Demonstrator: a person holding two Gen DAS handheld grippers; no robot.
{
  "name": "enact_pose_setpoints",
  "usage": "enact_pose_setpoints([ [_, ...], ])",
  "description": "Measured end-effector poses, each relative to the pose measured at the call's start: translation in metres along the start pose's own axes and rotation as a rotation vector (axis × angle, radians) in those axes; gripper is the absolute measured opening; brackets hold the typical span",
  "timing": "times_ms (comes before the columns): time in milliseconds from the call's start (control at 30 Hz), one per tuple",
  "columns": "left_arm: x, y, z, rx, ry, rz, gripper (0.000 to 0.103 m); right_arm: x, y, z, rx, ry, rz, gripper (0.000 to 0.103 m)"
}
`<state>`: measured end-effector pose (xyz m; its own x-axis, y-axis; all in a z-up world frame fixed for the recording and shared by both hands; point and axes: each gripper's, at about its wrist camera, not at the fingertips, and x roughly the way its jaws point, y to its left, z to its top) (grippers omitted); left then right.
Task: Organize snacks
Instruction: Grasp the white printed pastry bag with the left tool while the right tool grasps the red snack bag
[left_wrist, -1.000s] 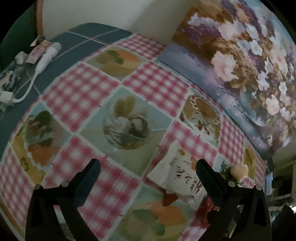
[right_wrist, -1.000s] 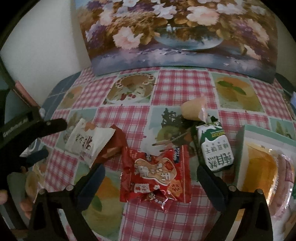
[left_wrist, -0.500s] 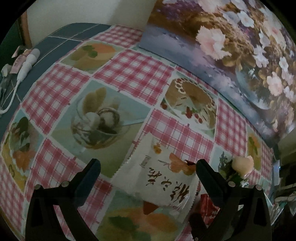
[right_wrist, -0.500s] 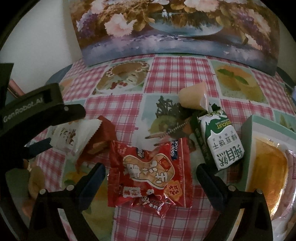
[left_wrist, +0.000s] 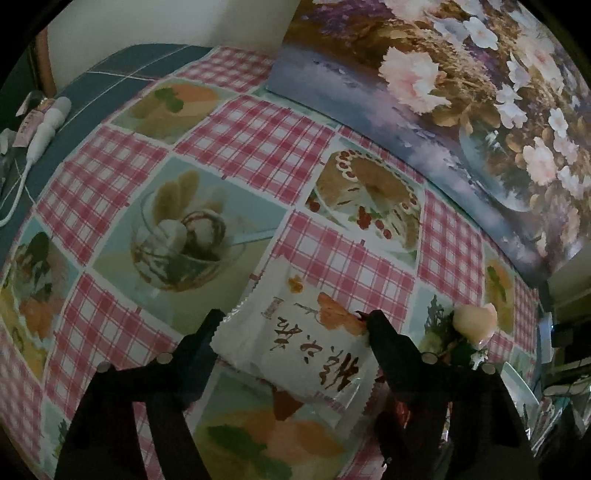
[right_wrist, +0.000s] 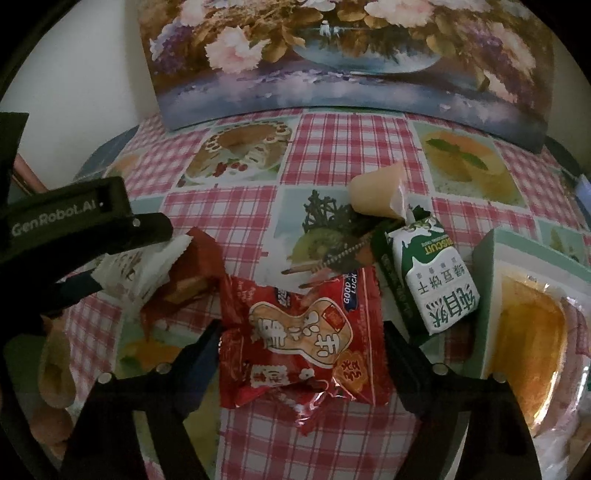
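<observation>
**Both grippers closing on snack packets**

The left gripper (left_wrist: 293, 325) has just been closing; its fingertips touch the white packet (left_wrist: 295, 343), brown script inverted, long axis across the jaws. The right gripper (right_wrist: 301, 334) brackets the red packet (right_wrist: 301, 336) reading "GOOD LUCK", flat on the checked tablecloth (right_wrist: 343, 147), pads at its edges. The green carton (right_wrist: 430, 275) reads "BISCUIT".

The red packet (right_wrist: 301, 334) is glossy crinkled foil that catches the light, and the white packet (left_wrist: 295, 343) is smooth matt film with saw-toothed edges. The counter (left_wrist: 258, 147) wears a smooth printed oilcloth with a faint sheen. The green carton (right_wrist: 432, 280) looks like matt printed card.
</observation>
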<state>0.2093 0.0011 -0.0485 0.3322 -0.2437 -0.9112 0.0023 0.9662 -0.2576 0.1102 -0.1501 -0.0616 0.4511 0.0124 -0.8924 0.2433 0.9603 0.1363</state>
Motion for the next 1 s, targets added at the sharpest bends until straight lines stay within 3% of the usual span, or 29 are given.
enact_pose_setpoints([
  [33, -0.002, 0.000, 0.000, 0.000, -0.005, -0.008, 0.066, -0.001, -0.001, 0.000, 0.001, -0.001, 0.003, 0.082],
  [100, -0.005, -0.001, 0.001, 0.004, -0.010, -0.005, 0.060, -0.004, -0.001, 0.000, 0.003, -0.007, 0.009, 0.077],
  [667, -0.023, 0.007, -0.004, -0.009, -0.004, -0.019, 0.057, -0.025, -0.007, -0.002, 0.026, -0.024, 0.027, 0.074],
  [1000, -0.053, -0.004, -0.014, 0.022, -0.046, -0.007, 0.057, -0.046, -0.013, -0.010, 0.058, -0.047, 0.043, 0.074],
])
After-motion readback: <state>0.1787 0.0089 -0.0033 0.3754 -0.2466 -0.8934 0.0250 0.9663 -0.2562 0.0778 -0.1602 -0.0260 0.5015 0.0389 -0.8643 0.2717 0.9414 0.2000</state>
